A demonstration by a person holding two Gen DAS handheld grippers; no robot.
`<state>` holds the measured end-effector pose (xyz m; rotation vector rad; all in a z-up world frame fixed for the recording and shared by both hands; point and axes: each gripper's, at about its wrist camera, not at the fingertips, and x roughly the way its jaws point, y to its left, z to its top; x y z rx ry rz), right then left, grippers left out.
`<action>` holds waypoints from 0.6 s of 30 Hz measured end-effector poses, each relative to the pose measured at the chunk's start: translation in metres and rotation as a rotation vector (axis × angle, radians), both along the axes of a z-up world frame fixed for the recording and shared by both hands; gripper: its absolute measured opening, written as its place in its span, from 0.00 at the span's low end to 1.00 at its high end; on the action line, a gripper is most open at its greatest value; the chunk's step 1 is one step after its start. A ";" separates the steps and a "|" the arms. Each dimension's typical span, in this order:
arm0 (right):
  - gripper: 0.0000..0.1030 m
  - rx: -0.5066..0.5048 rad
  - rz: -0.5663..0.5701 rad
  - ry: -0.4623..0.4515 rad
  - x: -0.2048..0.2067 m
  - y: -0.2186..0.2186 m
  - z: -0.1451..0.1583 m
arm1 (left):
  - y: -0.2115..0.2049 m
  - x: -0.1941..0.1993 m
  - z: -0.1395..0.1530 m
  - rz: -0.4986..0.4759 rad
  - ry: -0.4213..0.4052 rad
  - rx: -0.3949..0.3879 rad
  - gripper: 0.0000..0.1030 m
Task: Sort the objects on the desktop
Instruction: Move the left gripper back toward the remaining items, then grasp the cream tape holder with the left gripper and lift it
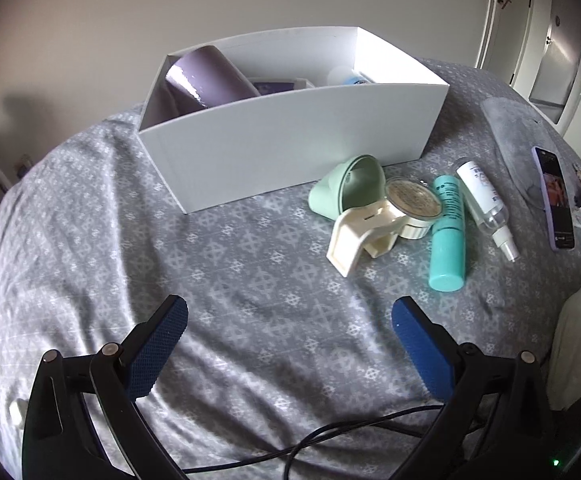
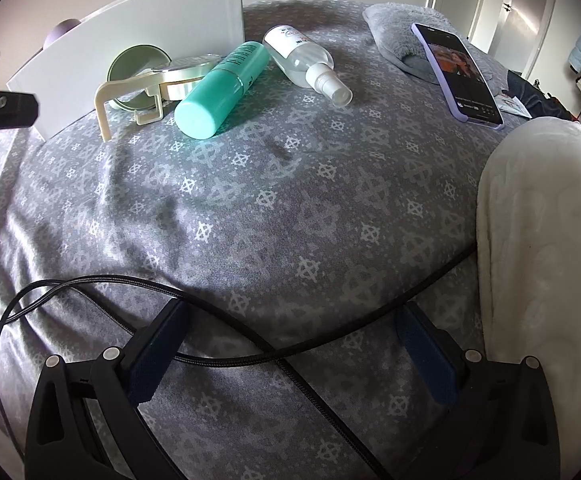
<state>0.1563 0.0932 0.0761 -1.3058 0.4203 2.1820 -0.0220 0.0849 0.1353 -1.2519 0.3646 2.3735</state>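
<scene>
White card walls make the storage box (image 1: 290, 136) the landmark, standing on a grey patterned bedspread (image 1: 210, 272). Inside it a purple cylinder (image 1: 210, 78) leans at the left end and a blue-capped item (image 1: 350, 76) sits at the right, apparently sorted already. Just in front of its near wall, toward the right corner, lie the unsorted pieces: a green cup (image 1: 348, 186) on its side, a cream tape dispenser (image 1: 378, 224), a teal tube (image 1: 448, 232) and a clear spray bottle (image 1: 486, 204) (crowded, some touching). The left gripper (image 1: 290, 344) hangs spread wide and empty, well short of the box, probably readied for the next pick. The right gripper (image 2: 290, 344) is likewise released, straddling a black cable (image 2: 250, 354).
</scene>
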 end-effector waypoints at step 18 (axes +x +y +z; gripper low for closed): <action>1.00 0.005 -0.002 0.001 0.001 0.000 0.000 | 0.091 -0.058 -0.055 -0.094 -0.084 -0.127 0.99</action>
